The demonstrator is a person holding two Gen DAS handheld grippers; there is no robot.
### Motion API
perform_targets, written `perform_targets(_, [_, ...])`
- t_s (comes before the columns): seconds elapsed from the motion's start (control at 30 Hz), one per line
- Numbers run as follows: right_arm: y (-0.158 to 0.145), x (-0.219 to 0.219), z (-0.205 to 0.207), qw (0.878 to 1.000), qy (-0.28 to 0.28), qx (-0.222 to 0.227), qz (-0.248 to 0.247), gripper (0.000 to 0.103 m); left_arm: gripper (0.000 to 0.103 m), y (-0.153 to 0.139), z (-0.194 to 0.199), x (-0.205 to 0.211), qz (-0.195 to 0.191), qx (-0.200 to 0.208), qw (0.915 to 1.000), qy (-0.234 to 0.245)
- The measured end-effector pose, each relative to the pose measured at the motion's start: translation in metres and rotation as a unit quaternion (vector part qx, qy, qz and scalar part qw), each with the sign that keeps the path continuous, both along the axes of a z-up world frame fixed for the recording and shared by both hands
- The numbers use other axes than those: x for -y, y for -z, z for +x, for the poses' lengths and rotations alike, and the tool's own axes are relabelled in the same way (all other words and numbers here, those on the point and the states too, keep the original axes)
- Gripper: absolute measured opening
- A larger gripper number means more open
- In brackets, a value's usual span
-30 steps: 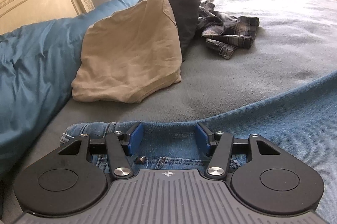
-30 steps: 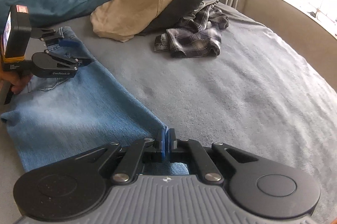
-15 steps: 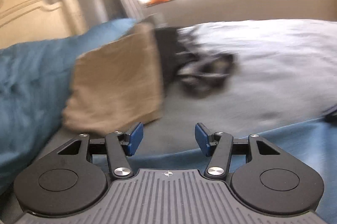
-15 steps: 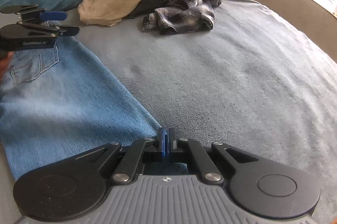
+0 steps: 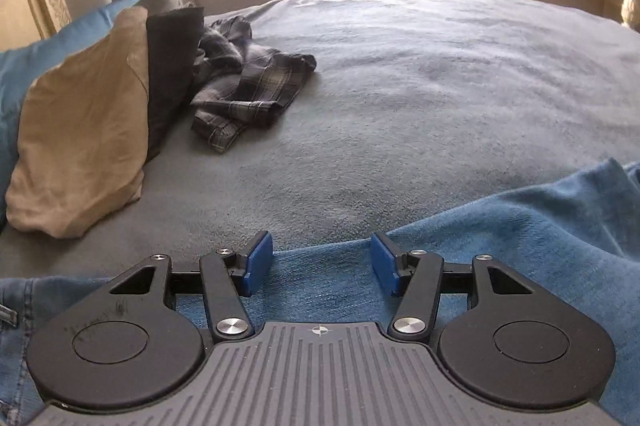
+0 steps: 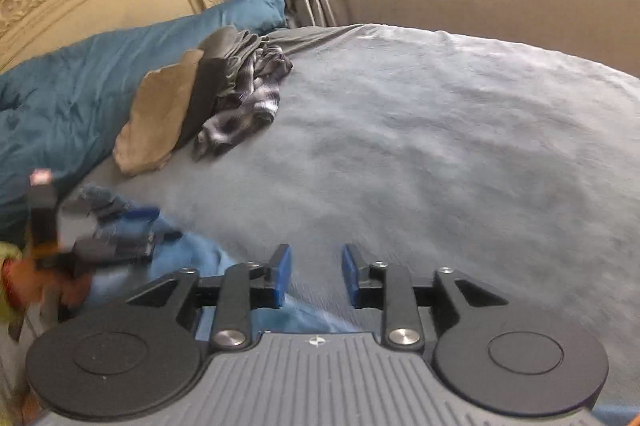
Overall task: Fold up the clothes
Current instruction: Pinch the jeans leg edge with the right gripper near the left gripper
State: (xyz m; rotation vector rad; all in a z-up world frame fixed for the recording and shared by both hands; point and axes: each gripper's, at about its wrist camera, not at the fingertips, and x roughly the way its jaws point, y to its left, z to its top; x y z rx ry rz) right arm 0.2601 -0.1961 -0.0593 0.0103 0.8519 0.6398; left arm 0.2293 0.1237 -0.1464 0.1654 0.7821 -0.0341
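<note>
Grey bed blanket (image 5: 420,97), clothes heaped at ten o'clock.
Tan garment (image 5: 84,129) and plaid shirt (image 5: 248,93) lie apart from my blue jeans (image 5: 500,238), spread flat beneath both my left gripper (image 5: 322,262) and right gripper (image 6: 314,274), each spread wide, gripping nothing.

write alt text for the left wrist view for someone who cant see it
An open left hand-held gripper hovers over blue jeans spread on a grey blanket. Further back lie a tan garment, a dark garment and a crumpled plaid shirt.
</note>
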Motion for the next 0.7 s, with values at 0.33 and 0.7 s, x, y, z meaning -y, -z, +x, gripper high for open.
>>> perform_targets(0.33, [0.035,-0.013,-0.033,0.992,-0.032,0.021,-0.123,0.043,0.055,0.004,0.002,0.009,0.023,0.008,0.9997,-0.008])
perform_targets(0.7, [0.045,0.004,-0.029,0.988,0.038,0.019,-0.150,0.002,0.055,0.005,0.000,0.011,0.040,0.020,0.9990,0.000])
